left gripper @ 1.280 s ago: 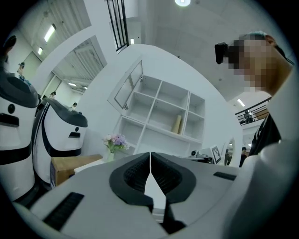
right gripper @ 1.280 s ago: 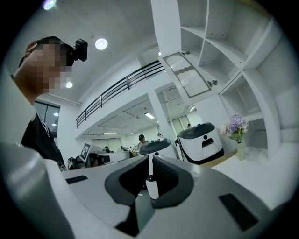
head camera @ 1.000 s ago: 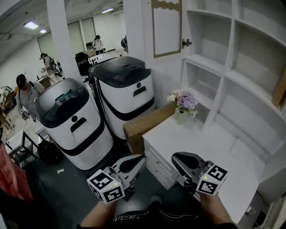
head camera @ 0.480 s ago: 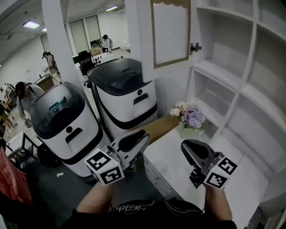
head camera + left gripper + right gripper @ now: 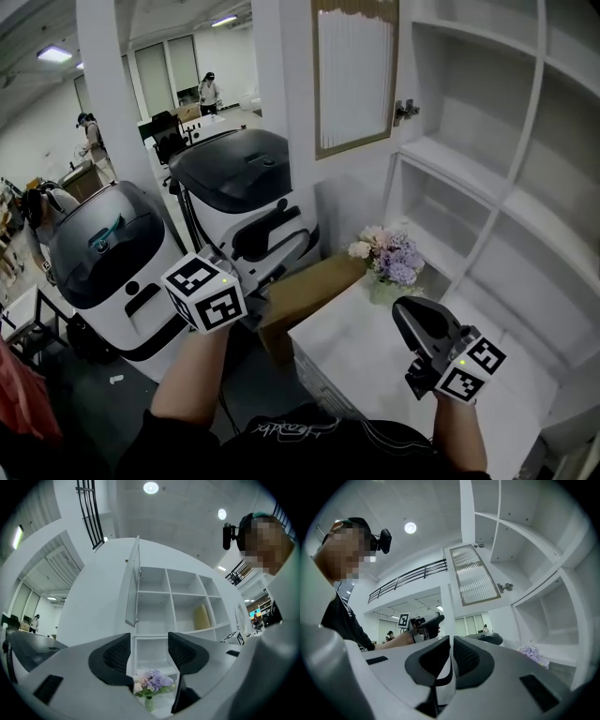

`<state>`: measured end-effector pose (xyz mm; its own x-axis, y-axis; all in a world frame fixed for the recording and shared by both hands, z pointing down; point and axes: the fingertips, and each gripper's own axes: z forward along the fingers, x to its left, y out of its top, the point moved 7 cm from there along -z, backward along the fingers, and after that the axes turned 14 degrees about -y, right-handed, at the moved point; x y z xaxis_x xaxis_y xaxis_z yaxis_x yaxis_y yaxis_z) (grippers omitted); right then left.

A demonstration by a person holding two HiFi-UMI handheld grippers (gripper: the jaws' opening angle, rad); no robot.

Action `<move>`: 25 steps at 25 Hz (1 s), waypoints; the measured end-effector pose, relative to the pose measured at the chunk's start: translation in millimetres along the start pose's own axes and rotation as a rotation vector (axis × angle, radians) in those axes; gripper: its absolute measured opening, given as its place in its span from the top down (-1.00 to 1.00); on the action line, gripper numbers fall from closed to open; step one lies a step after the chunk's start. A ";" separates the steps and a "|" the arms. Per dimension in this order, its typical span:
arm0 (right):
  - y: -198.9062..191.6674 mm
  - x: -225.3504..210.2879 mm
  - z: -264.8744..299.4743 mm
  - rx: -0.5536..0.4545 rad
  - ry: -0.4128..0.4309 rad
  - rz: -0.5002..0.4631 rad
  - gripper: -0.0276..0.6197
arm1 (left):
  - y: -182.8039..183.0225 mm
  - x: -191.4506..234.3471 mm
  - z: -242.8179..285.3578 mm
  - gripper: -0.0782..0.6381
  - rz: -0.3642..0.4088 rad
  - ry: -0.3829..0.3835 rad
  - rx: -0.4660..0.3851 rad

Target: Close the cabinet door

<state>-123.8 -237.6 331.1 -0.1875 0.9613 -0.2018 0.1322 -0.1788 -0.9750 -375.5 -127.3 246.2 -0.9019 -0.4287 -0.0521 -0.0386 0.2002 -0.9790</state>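
The white cabinet door (image 5: pixel 352 80), with a ribbed glass pane in a wooden frame, stands swung open at the top of the head view, left of the white shelf unit (image 5: pixel 487 159). My left gripper (image 5: pixel 291 246) is raised below and left of the door; its jaws have just been opening and nothing is between them. In the left gripper view the left gripper (image 5: pixel 149 653) faces the door (image 5: pixel 132 588) edge-on. My right gripper (image 5: pixel 408 314) hangs low over the white counter (image 5: pixel 366 361), shut and empty. The right gripper view shows the right gripper (image 5: pixel 451 656) below the door (image 5: pixel 476 576).
Two big white-and-black machines (image 5: pixel 103 253) (image 5: pixel 239 178) stand at the left. A cardboard box (image 5: pixel 305 291) lies between them and the counter. A vase of flowers (image 5: pixel 386 262) sits at the counter's back. People stand in the far room.
My left gripper has risen and moved up and left in the view, and its jaws have opened. My right gripper has shifted a little to the right and stays shut.
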 end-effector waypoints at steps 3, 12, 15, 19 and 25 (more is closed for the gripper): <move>7.2 -9.2 2.3 -0.009 -0.041 -0.007 0.75 | 11.0 28.2 12.1 0.08 0.028 -0.008 -0.026; 18.5 -25.2 26.7 -0.021 -0.115 -0.023 0.75 | 25.3 97.4 40.0 0.07 0.025 -0.065 -0.058; 21.5 -25.9 33.8 -0.027 -0.121 -0.035 0.74 | 28.3 102.8 46.2 0.09 0.031 -0.110 -0.077; 19.3 -31.2 38.2 -0.029 -0.137 -0.034 0.74 | 29.1 103.2 53.0 0.24 0.022 -0.187 -0.091; 18.1 -32.5 33.4 -0.034 -0.153 -0.034 0.75 | 27.6 102.3 56.3 0.45 0.026 -0.163 -0.088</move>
<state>-147.9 -279.1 316.9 -0.3385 0.9230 -0.1830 0.1558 -0.1368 -0.9783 -444.6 -215.2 202.8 -0.8216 -0.5583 -0.1150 -0.0605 0.2861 -0.9563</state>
